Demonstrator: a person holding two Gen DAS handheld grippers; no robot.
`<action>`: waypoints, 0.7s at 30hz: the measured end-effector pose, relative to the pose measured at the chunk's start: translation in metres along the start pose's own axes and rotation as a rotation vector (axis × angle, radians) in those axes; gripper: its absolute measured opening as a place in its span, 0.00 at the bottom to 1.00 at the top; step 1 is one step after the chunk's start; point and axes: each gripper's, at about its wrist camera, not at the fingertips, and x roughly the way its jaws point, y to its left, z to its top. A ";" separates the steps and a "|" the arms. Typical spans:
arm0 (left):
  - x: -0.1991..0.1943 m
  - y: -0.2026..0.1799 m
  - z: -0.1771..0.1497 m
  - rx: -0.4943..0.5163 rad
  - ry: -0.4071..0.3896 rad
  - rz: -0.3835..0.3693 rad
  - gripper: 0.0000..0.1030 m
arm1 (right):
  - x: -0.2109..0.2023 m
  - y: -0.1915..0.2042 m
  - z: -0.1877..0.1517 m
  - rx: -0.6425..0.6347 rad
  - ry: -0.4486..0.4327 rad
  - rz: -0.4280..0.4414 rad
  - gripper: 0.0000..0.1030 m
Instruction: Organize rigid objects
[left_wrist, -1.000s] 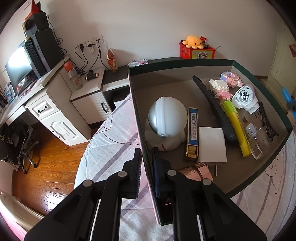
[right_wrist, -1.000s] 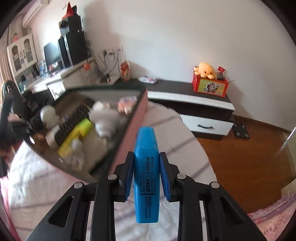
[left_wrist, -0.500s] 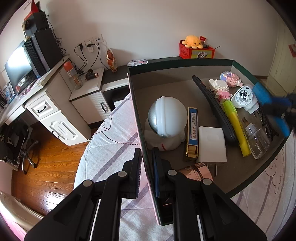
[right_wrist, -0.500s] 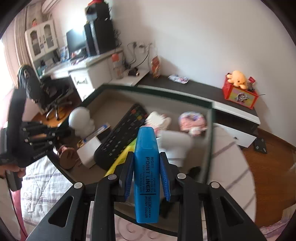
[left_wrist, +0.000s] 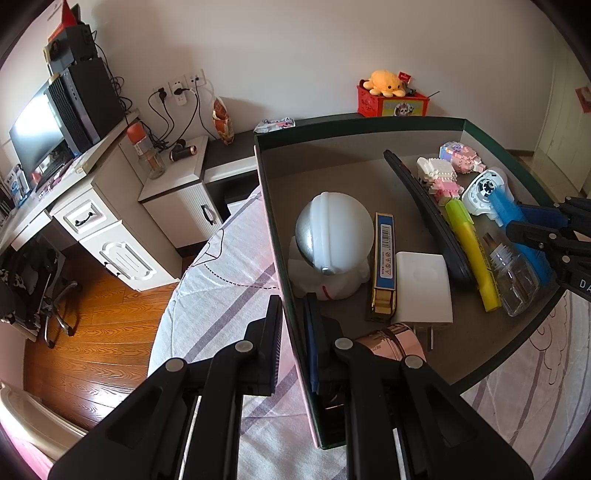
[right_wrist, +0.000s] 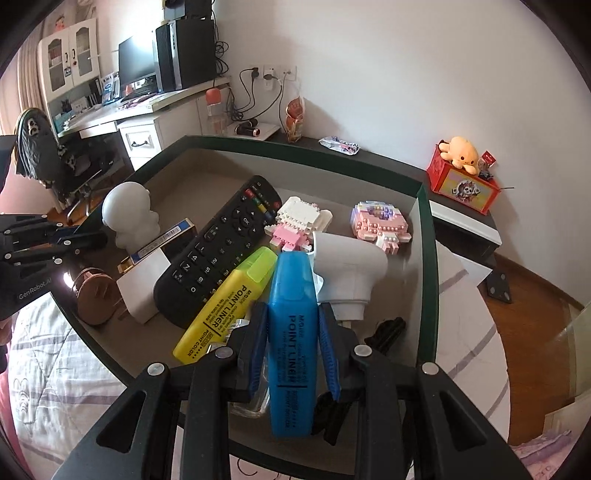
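Blue marker (right_wrist: 293, 339), clamped between the right tongs (right_wrist: 293, 345): "POINT LINER" in dark print down its barrel, a small brand word above it too fine to read, and smaller lines below, unreadable; yellow marker (right_wrist: 225, 304), just left of those tongs: "POINT LINER" and "POINT COLOR" in dark print; left tongs (right_wrist: 27, 254), at the far left of the right wrist view: "GenRobot.AI" in pale letters on the black body; right tongs' body, at the right edge of the left wrist view: a pale "D" with the rest cut off; blue-and-gold box (left_wrist: 384, 254), ahead of the left tongs (left_wrist: 293, 345): a barcode label, digits too small to read.
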 end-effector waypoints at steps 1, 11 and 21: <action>0.000 0.000 0.000 0.001 -0.001 0.001 0.11 | -0.001 -0.001 0.000 0.006 -0.002 0.000 0.27; -0.003 0.000 0.000 -0.001 -0.005 0.017 0.11 | -0.021 -0.011 -0.005 0.054 -0.061 -0.044 0.71; -0.013 -0.006 -0.003 0.012 -0.005 0.046 0.11 | -0.042 -0.010 -0.013 0.083 -0.096 -0.064 0.78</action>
